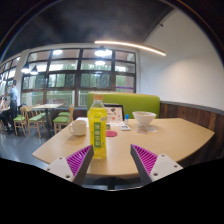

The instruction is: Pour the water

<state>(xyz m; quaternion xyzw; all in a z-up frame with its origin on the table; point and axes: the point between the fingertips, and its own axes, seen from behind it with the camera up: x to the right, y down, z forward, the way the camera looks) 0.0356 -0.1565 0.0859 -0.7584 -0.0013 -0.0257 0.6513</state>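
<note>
A clear bottle [97, 129] of yellow-green liquid, with a green cap and a label, stands upright on the wooden table [170, 138]. It sits just ahead of my left finger [79, 159], touching nothing. My gripper [112, 161] is open, its magenta pads spread wide with only bare tabletop between them. A white bowl [144, 118] rests farther back on the table, right of the bottle. A white cup [80, 125] stands left of the bottle.
A pink item [112, 132] lies flat behind the bottle. A green bench back [135, 102] runs behind the table. Chairs and tables [35, 115] fill the room to the left, where a person [10, 103] sits by large windows.
</note>
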